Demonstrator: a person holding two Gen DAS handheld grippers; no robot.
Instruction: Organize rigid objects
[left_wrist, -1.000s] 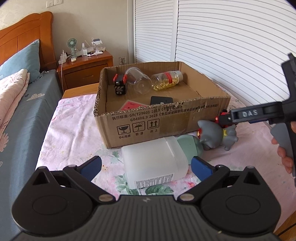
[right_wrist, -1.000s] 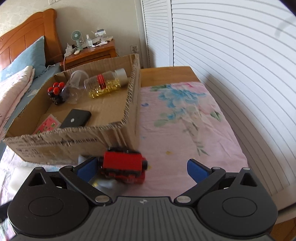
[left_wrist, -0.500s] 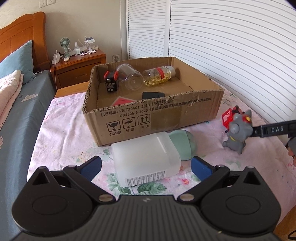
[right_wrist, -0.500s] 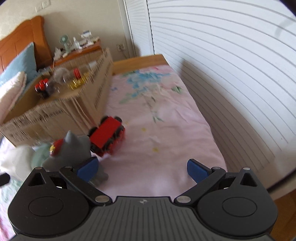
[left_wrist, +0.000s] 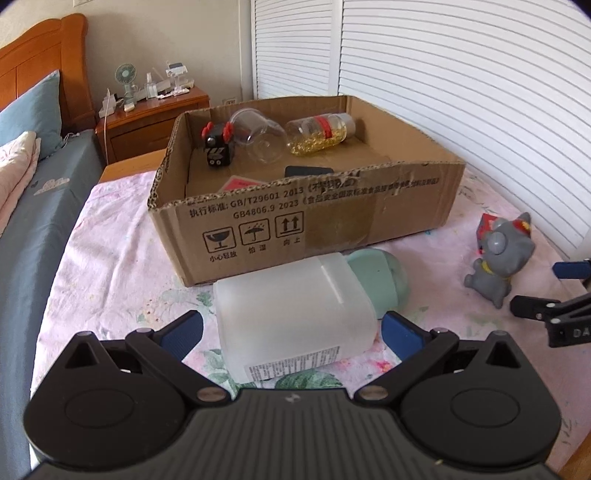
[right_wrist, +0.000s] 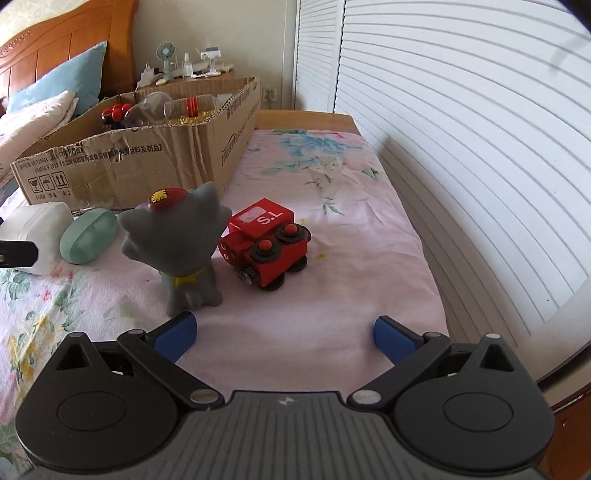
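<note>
- The cardboard box (left_wrist: 306, 221) sits on the flowered bedspread (right_wrist: 332, 295) and already holds a clear jar (left_wrist: 258, 136), a bottle of yellow capsules (left_wrist: 319, 134), a small black toy (left_wrist: 218, 147) and a dark flat case (left_wrist: 308, 171).
- Outside it, against the box's near wall, lies a white plastic jug (left_wrist: 291, 314) on its side, mint-green cap (left_wrist: 380, 277) pointing away from the left gripper (left_wrist: 291, 328).
- That gripper's jaws are wide apart, one on each side of the jug's base — holding nothing.
- The right gripper (right_wrist: 284, 334) is likewise spread and empty, low over the bedspread, with the grey cat figurine (right_wrist: 181, 251) just beyond its left finger and the red toy train (right_wrist: 266, 240) behind, very close to the cat.
- Risks, as I judge them: the jug looks nearly as wide as the jaws' opening, and its smooth sides could squirt out of a shallow pinch.
- The cat stands upright on soft bedding, so a nudge from the finger could tip it into the train.
- The train has wheels and may roll off when touched — the bed's edge is on that side.
- Both grippers are near each other, so lifting together could make them collide.
</note>
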